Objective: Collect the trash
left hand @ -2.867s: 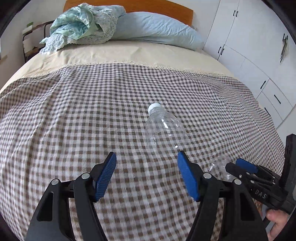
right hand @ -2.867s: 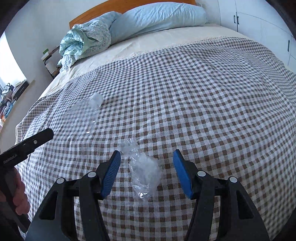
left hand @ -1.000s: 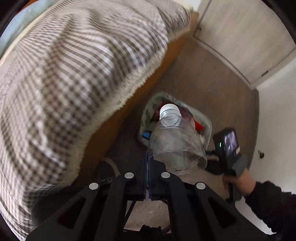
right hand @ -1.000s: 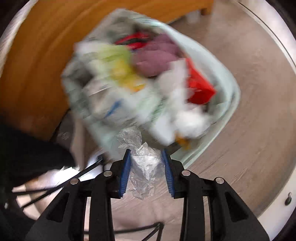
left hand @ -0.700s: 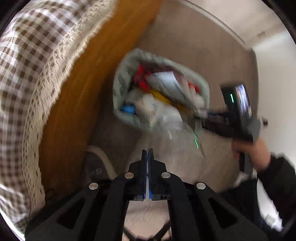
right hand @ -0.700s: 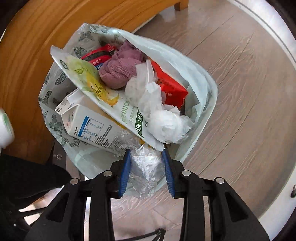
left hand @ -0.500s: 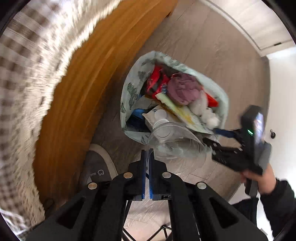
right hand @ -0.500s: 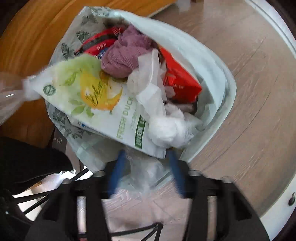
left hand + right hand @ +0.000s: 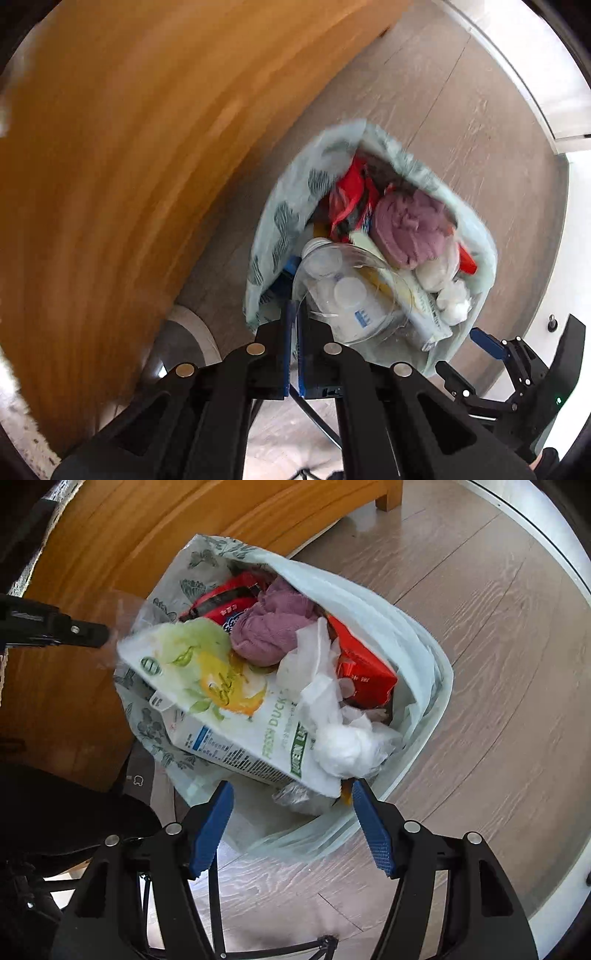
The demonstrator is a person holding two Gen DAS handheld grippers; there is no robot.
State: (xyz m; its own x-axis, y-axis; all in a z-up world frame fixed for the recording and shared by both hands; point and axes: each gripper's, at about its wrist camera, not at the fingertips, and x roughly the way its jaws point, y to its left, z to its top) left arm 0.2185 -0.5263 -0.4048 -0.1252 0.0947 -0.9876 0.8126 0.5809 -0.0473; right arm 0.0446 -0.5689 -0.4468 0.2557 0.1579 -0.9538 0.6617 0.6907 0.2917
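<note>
1. The step in hand was judged to be disposal: both grippers were over the bag (image 9: 424,653), which stood on the floor just beside the bed frame (image 9: 92,572).
2. The left gripper (image 9: 293,345) had its pads pressed together on the base edge of the bottle (image 9: 343,291). The bottle hung cap-forward over the bag's mouth, near the edge toward the bed frame.
3. The right gripper (image 9: 291,827) had its pads spread wide apart with nothing between them.
4. The wrap (image 9: 299,795), a crumpled clear plastic, lay inside the bag at its near edge, under the corner of the pouch (image 9: 229,705).
5. The bag also held a carton (image 9: 218,749), a purple cloth (image 9: 273,627), a red packet (image 9: 362,668) and tissue (image 9: 343,749); it looked nearly full.
6. The next move was judged to call for parting the left pads while the bottle was over the opening, since the piled contents might let it roll out.
</note>
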